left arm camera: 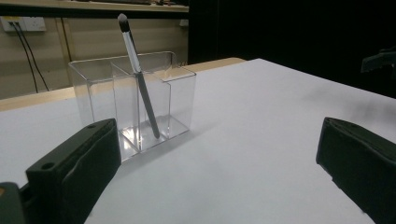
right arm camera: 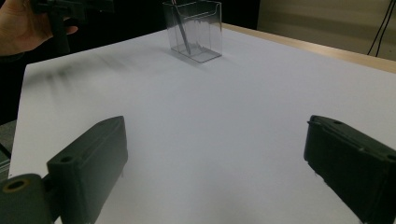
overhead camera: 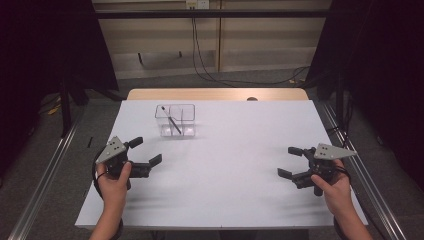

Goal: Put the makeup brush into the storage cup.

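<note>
A clear plastic organiser [overhead camera: 176, 120] with compartments stands on the white table toward the back left. A slim makeup brush [overhead camera: 172, 122] leans inside it, bristles up. From the left gripper view the organiser [left arm camera: 133, 102] is just ahead, with the brush [left arm camera: 139, 77] in a front compartment. My left gripper [overhead camera: 145, 151] stands open near the table's left edge, nothing between its jaws. Over at the right edge my right gripper [overhead camera: 290, 161] is open and empty too. The right gripper view has the organiser [right arm camera: 194, 29] far off and the left gripper [right arm camera: 65, 11] with its hand at top left.
The white table [overhead camera: 225, 150] has a wooden strip along its back edge. Metal rails run along the floor on both sides. Cables hang down the back wall, and dark curtains stand to the left and right.
</note>
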Demonstrator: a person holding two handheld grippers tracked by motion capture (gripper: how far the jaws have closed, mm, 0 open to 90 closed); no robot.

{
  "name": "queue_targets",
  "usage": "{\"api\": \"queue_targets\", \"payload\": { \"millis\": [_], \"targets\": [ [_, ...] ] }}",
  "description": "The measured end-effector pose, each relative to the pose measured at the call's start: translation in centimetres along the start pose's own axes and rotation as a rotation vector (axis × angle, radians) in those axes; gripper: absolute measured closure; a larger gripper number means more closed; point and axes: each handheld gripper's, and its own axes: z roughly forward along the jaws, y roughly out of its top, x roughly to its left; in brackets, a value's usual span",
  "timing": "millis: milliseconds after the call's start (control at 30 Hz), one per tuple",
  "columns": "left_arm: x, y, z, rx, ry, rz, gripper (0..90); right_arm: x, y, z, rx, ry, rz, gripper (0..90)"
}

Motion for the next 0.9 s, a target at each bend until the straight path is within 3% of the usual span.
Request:
{"api": "queue_targets", "payload": {
  "millis": [667,900],
  "targets": [
    [-0.3,-0.5,-1.2,0.0,-0.005,-0.006,0.0,-0.2,0.0,-0.2,-0.008,-0.015,0.0,6.0],
    [-0.4,-0.4,-1.3,0.003,-0.003,0.013,0.0,-0.2,-0.1,-0.1,-0.004,-0.013,-0.006,6.0]
  ]
}}
